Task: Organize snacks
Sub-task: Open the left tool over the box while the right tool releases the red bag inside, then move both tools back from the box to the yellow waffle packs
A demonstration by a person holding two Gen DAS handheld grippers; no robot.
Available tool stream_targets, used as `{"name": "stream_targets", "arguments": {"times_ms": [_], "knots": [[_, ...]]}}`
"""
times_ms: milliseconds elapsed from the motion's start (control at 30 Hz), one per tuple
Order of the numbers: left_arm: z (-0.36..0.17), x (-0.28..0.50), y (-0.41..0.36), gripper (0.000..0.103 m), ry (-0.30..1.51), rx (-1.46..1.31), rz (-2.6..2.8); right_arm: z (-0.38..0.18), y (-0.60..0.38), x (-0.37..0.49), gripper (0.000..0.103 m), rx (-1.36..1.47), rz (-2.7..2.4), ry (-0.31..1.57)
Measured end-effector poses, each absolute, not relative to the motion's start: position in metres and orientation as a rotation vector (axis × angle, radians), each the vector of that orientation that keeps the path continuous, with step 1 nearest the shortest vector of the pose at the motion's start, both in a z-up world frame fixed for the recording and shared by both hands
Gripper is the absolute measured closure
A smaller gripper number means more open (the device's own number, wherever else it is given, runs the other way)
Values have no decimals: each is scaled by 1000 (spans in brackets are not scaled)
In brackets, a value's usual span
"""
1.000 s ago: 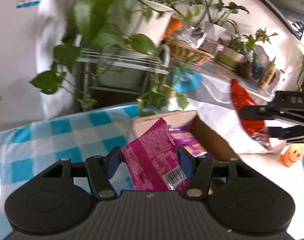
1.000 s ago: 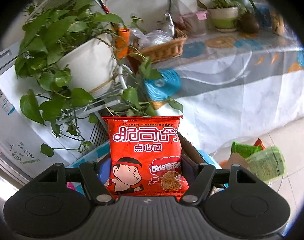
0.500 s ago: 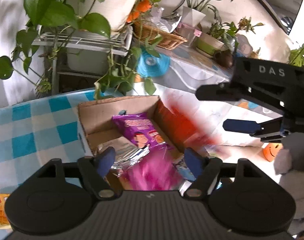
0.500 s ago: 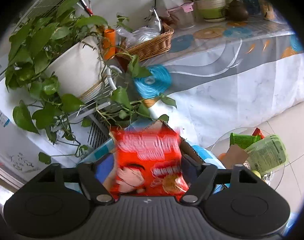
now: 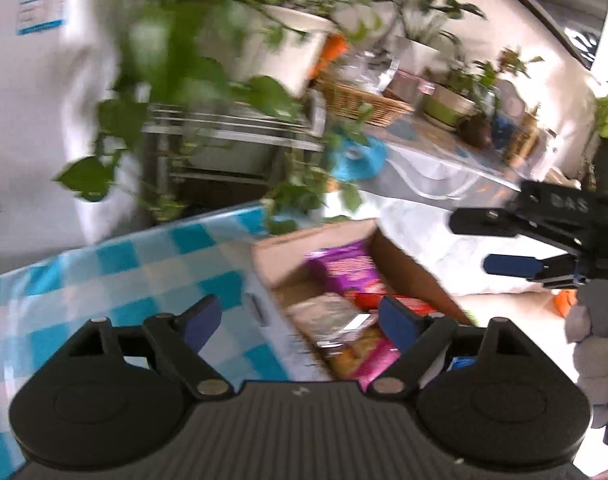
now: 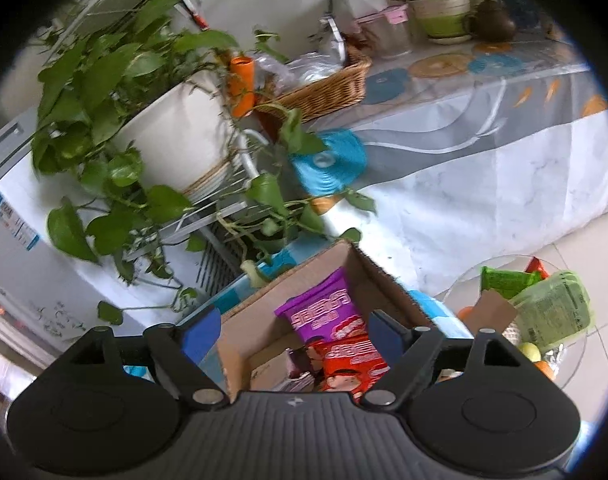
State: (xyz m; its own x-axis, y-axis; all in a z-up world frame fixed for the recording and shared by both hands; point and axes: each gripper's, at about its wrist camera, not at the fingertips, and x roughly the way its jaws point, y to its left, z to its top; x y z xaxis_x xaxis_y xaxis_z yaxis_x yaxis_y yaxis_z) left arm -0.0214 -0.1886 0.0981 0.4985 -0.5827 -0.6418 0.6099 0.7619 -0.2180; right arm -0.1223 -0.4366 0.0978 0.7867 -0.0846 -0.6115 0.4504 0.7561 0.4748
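Observation:
An open cardboard box (image 5: 408, 256) (image 6: 259, 308) sits on the blue checked tablecloth (image 5: 135, 272). Inside lie a purple snack bag (image 5: 344, 268) (image 6: 324, 312), a red noodle-snack bag (image 6: 352, 364) (image 5: 388, 300), a silvery packet (image 5: 328, 316) and a pink bag (image 5: 376, 360). My left gripper (image 5: 299, 318) hovers over the box's near left side, jaws still opening, nothing between them. My right gripper (image 6: 293, 330) hangs above the box, jaws opening too, the red bag lying below them in the box. From the left wrist, the right gripper (image 5: 500, 240) shows at the right, open.
Trailing pothos plants in a white pot (image 6: 171, 128) on a metal rack (image 5: 231, 136) stand just behind the box. A wicker basket (image 6: 324, 88) and potted plants sit on a cloth-covered table (image 6: 484, 152). A glass side table (image 6: 544, 320) with green packets is at the right.
Both grippers let go: the pink bag dropped from the left and the red bag from the right into the box. Both sets of jaws have spread wider; the left view shifted left.

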Motion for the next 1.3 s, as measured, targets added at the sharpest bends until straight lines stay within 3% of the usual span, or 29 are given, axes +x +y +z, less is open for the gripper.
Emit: {"name": "stream_targets", "arguments": {"times_ms": [467, 1300], "knots": [[79, 20, -89, 16, 814, 9, -488, 98, -384, -95, 16, 509, -149, 662], [32, 26, -90, 15, 856, 362, -730, 47, -240, -112, 16, 174, 268, 919]]}}
